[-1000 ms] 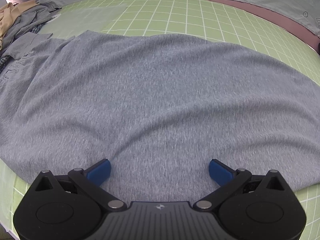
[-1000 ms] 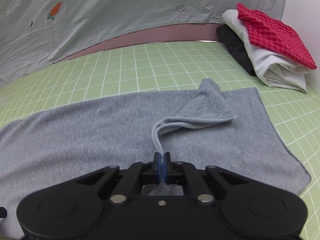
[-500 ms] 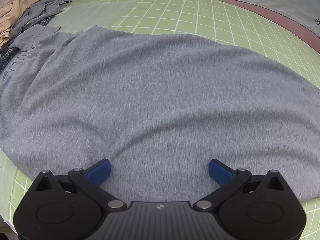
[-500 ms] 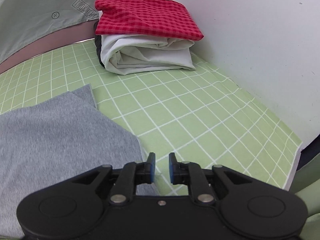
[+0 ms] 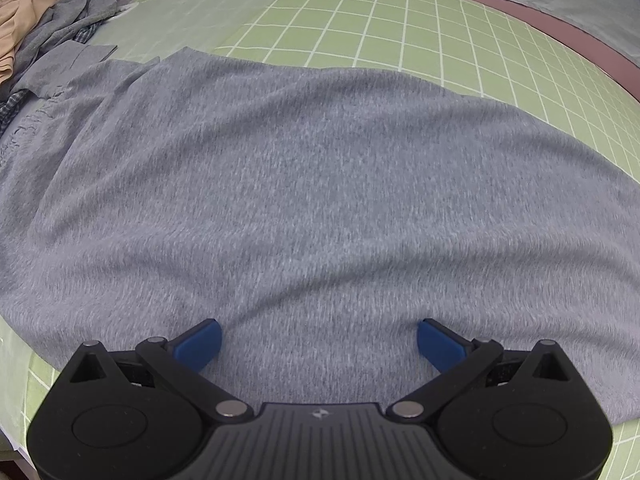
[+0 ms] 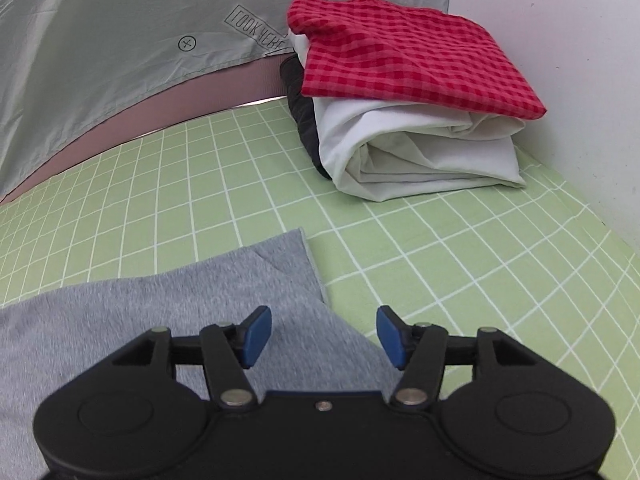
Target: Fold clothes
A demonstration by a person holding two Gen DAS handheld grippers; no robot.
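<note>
A grey knit garment [image 5: 312, 184] lies spread flat on the green checked sheet [image 5: 400, 32]. My left gripper [image 5: 319, 344] is open and empty, its blue pads just above the garment's near edge. In the right wrist view the garment's right corner [image 6: 172, 304] lies under my right gripper [image 6: 324, 334], which is open and empty, its jaws straddling the garment's right edge.
A folded stack of red checked [image 6: 404, 52], white [image 6: 420, 152] and black [image 6: 302, 116] clothes sits at the back right by the white wall [image 6: 560, 40]. A heap of unfolded clothes [image 5: 44, 24] lies at the far left. A grey printed cloth [image 6: 120, 28] hangs behind.
My right gripper let go of the garment's folded corner, opened wide and swung right towards the folded stack. The corner now lies flat. My left gripper moved slightly over the garment, still open.
</note>
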